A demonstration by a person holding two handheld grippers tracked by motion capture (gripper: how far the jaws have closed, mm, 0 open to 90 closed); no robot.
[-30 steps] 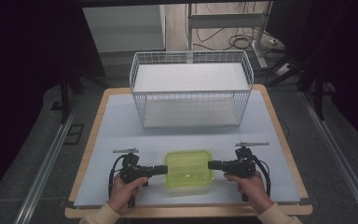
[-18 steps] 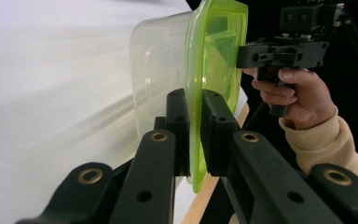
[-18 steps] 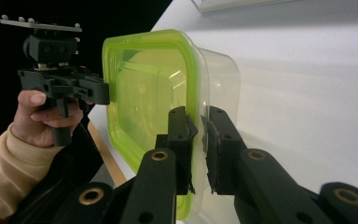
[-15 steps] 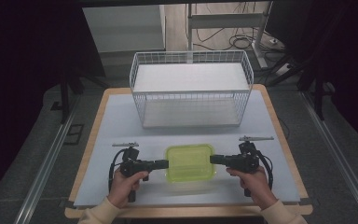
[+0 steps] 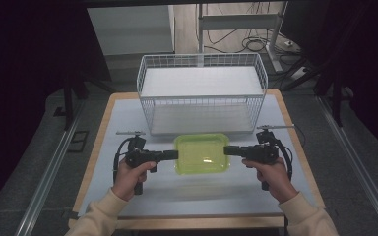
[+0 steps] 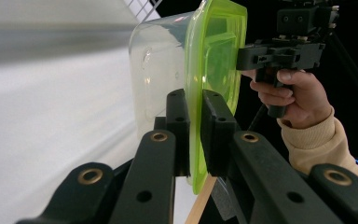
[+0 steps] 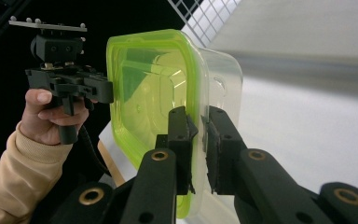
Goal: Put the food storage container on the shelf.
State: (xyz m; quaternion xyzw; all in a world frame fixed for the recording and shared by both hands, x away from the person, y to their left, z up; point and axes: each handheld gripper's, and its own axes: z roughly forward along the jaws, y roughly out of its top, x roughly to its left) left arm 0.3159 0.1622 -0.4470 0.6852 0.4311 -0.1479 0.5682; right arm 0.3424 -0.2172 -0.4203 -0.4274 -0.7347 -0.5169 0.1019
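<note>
Green-lidded clear plastic container, at frame centre below the wire basket, looks light, stiff and slippery. My left gripper and right gripper clench its lid rim at opposite edges.

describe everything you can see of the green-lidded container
The container is a clear, rounded-rectangular plastic tub with a translucent lime-green lid, shut and apparently empty. It is held level between the two grippers, just in front of the white wire basket. The left gripper and right gripper each clamp its rim at opposite ends.
</note>
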